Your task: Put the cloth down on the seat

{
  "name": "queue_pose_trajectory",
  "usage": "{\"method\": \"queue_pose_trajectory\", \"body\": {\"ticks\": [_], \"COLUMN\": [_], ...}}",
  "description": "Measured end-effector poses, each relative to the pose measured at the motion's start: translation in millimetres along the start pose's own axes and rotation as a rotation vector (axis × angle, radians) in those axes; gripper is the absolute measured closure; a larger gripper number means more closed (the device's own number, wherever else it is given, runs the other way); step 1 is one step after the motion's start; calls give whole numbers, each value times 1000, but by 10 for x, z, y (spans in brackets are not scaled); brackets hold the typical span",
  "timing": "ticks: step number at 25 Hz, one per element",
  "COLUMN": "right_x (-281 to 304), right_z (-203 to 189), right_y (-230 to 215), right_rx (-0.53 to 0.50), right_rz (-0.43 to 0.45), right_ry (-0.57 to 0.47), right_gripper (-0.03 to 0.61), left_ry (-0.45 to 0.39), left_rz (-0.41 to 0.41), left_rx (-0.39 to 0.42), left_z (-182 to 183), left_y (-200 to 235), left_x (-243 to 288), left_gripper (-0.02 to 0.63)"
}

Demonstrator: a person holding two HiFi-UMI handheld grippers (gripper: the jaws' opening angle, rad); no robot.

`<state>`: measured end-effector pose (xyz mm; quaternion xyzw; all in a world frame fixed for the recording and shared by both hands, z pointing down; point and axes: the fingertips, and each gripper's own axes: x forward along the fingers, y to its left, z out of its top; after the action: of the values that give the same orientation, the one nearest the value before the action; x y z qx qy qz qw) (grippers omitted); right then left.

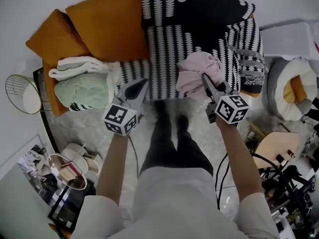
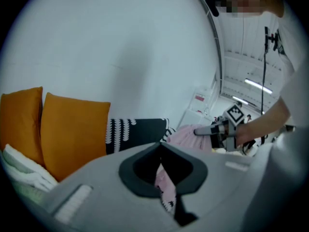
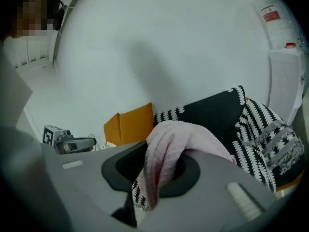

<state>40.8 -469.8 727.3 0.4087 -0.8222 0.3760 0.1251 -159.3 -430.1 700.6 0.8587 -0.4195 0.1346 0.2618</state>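
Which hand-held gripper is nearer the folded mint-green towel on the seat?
Left. The left hand-held gripper is just right of the folded mint-green towel, close beside it; the right hand-held gripper, gripping the pink cloth, is farther right across the patterned seat.

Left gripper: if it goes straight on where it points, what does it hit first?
Probably the black-and-white patterned fabric sofa seat, just ahead of the left gripper; nothing shows between them, though depth is unclear.

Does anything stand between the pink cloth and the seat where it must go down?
Nothing visible does: the patterned seat around the pink cloth shows bare. The folded towels lie well to the left.
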Motion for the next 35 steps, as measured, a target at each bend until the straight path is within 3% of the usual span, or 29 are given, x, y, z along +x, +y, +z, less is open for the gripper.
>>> {"method": "queue_pose_trajectory", "body": {"ticks": [8,16,21,27,35], "right_x": [812,1383,1537,1470,1137], "right_z": [-565,-1189,-1470,-1412,-970], "right_y": [-404,-704,-821,-895,-719], "right_rx": [7,-63,-105,-201,-253], "right_rz": [-56,-115,-189,-276,-306], "right_ry": [95,255,365,441,406], "right_gripper": [508,506,451,347,350], "left_ry": [66,126,146,146,124], "left_rz": [-50,-88,-91,-82,-67], "left_rx": [0,-28,-51,-62,-54], "left_z": [-472,-983,-1174,-1189,-905], "left_y": [309,487,625,760,702], "left_x": [467,823,844,711,417], "left_gripper": [614,614,614,614,614]}}
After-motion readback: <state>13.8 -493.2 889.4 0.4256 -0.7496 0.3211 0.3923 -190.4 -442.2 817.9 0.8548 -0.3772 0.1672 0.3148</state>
